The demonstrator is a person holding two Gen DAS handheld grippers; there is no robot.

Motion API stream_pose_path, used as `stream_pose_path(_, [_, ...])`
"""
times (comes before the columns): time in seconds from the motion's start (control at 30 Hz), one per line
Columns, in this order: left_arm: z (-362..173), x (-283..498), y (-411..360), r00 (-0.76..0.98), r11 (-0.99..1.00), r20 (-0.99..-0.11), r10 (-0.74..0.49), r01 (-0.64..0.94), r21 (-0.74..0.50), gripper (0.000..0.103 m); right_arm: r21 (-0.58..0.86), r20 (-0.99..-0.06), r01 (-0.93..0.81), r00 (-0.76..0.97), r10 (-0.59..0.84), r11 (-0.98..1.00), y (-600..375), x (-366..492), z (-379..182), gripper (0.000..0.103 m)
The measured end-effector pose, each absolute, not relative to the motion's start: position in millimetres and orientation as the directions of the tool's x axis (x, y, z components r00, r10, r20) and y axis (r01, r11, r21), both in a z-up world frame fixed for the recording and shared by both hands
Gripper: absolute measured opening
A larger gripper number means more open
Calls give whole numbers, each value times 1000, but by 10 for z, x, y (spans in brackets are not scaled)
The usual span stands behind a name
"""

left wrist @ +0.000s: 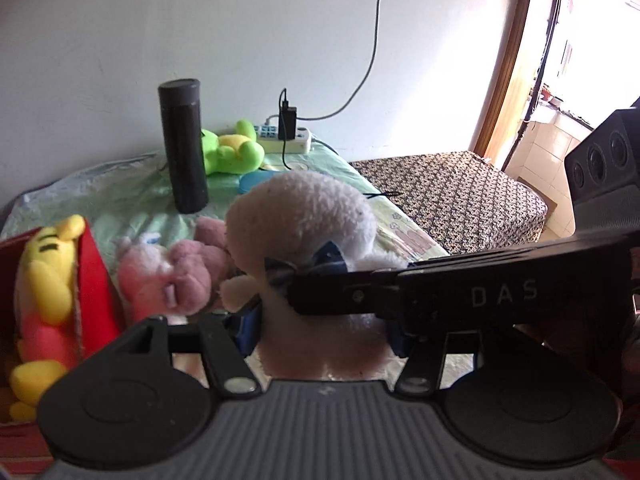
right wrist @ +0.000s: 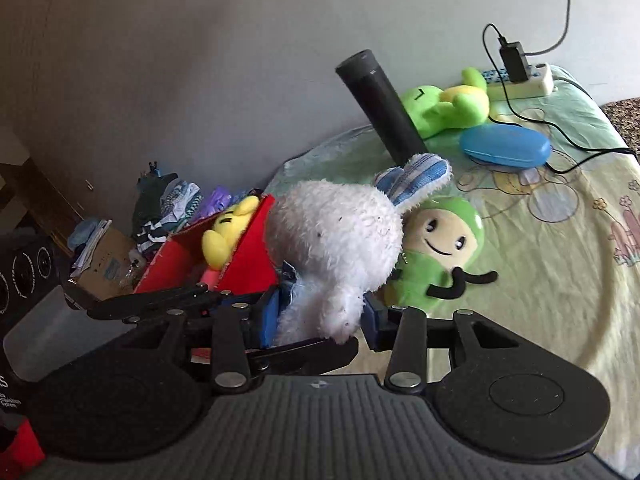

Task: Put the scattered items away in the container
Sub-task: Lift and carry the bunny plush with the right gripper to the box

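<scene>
A white plush rabbit [left wrist: 300, 216] with a blue-striped ear [right wrist: 416, 176] hangs above the bed, and both grippers hold it. My left gripper [left wrist: 320, 320] is shut on its lower body, blue pads [left wrist: 244, 328] pressing into the fur. My right gripper [right wrist: 324, 316] is also shut on the white plush rabbit [right wrist: 336, 240], and its black finger [left wrist: 440, 288] crosses the left wrist view from the right. The red box [left wrist: 94, 276] stands at the left with a yellow plush [left wrist: 48, 272] inside. A pink plush [left wrist: 168, 276] lies beside the box. A green smiling doll [right wrist: 440, 252] lies under the rabbit.
On the light green sheet [right wrist: 560, 280] stand a tall black bottle [left wrist: 184, 144], a green frog plush [left wrist: 232, 148], a blue case [right wrist: 504, 146] and a power strip [right wrist: 520, 80] with cables. A patterned bed [left wrist: 460, 196] lies to the right. Clothes and a cardboard box [right wrist: 108, 264] sit behind the red box.
</scene>
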State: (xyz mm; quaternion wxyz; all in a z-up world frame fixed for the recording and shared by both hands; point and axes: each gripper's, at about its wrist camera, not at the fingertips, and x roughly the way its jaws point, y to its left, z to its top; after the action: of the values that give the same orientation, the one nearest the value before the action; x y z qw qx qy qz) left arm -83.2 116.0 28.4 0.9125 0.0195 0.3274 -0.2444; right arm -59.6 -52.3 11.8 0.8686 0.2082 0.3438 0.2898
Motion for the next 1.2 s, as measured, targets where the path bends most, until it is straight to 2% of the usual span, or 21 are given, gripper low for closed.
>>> stream_pose_path(0.27, [563,-1008,2041,719,882,-552,-423,466,-69,59,560,-406,-383,646,647,735,285,-726,375,44])
stream_pose_path(0.5, [641,-1083,2817,747,889,-518,-417,455,-59,59,495,-381,-423,680,627,759,1115,-810,526,45])
stream_pose_path(0.83, [601,-1068,3547,775,920,-541,-327,392,5,59,482,-377,-455,664,645,749,1958,-699,458,46])
stream_pose_path(1.2, [281,-850,4195,766,968,-614,-191,250,10,59,543,-440,-507,507,741,669,2634,-297,227,46])
